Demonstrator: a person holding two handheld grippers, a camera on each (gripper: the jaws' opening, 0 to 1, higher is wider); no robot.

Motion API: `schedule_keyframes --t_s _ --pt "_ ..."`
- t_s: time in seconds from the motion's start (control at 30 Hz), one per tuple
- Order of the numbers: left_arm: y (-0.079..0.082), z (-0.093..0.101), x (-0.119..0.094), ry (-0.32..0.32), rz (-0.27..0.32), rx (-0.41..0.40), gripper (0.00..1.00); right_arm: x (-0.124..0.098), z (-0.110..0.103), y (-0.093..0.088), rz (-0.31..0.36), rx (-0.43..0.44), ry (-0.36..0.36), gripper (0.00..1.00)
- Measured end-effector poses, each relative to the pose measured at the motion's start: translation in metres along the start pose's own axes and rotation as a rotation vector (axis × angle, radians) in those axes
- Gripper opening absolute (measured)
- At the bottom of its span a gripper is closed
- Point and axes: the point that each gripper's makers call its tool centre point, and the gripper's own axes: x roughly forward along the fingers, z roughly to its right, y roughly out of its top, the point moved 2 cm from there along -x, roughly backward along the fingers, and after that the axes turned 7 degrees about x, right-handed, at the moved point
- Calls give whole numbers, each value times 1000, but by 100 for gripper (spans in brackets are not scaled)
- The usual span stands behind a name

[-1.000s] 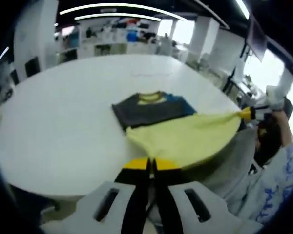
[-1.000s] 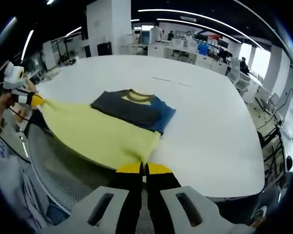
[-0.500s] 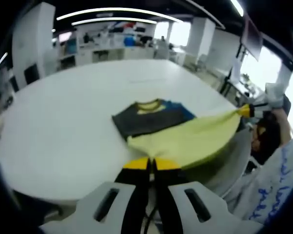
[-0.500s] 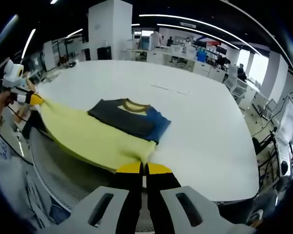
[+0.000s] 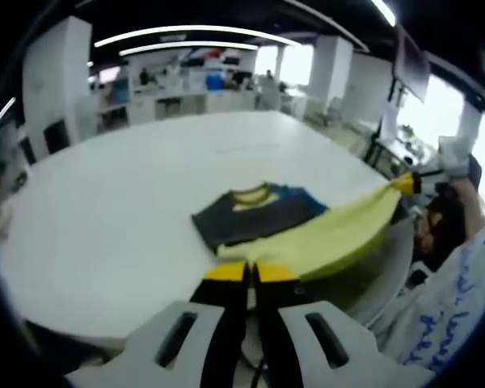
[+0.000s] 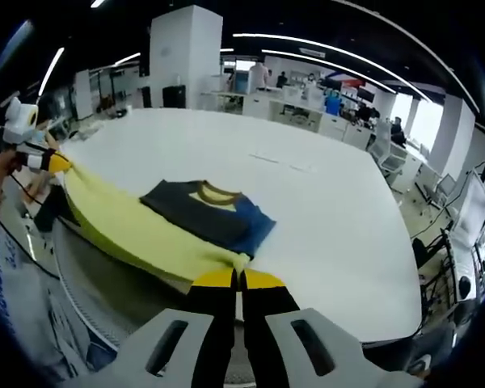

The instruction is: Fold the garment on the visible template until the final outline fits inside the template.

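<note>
Garment was laid on the big white table, its dark top part flat and its yellow bottom part lifted and pulled tight off the near edge. One yellow corner was pinched in the shut jaws of the left gripper, and the other corner was pinched in the shut jaws of the right gripper. In the left gripper view, the right gripper was seen far off at the right, held by a hand.
</note>
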Motion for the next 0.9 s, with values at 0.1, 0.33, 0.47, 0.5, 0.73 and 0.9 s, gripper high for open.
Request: schedule_keyframes --t_s 0.1,0.33,0.47,0.5,0.73,0.9 --pt "1 1 -2 4 3 11 0 -1 2 0 3 1 -1 2" --pt "3 5 -6 2 9 18 0 -5 3 0 15 -2 -2 2" --pt "3 6 -10 2 12 20 0 -9 1 1 27 -3 3 2" --pt "3 6 -10 3 10 19 0 -11 0 2 31 -2 4 2" --pt "-3 9 -14 18 -4 27 0 -15 -2 2 37 -18 4 2" --pt "-8 7 -14 23 -11 12 0 -15 -6 0 38 -20 19 2"
